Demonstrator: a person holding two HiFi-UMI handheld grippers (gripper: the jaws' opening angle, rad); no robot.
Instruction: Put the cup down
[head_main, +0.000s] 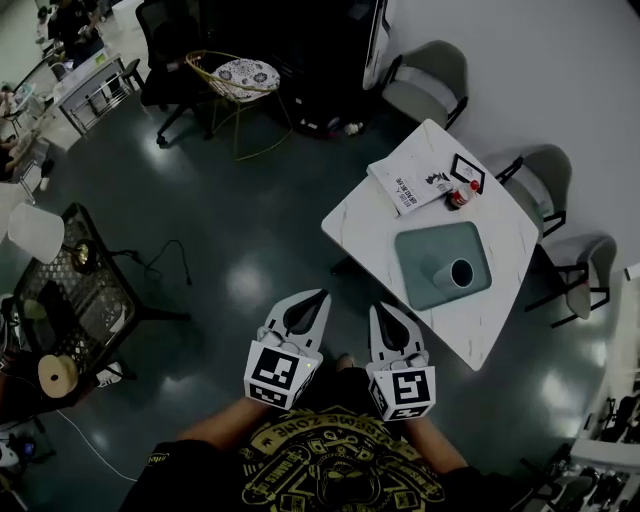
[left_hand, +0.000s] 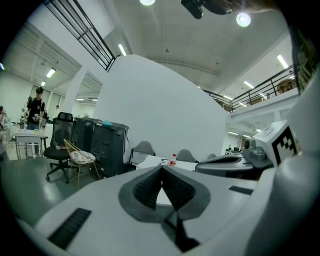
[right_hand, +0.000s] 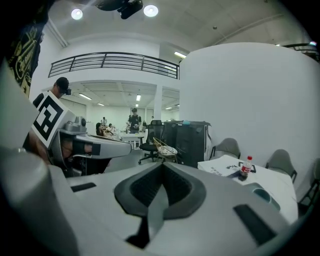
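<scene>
The cup (head_main: 455, 273) stands upright on the green tray (head_main: 425, 245), right of centre, seemingly already set down. Left gripper (head_main: 320, 296) and right gripper (head_main: 380, 310), lower centre, are clenched and empty; the next move need only stay clear.

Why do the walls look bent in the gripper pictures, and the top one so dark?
Head view: dim, with lamp glare on the glossy floor. Left gripper view: wide-angle lens bows the white wall. Right gripper view: same bowing, and ceiling lamps blow out.
</scene>
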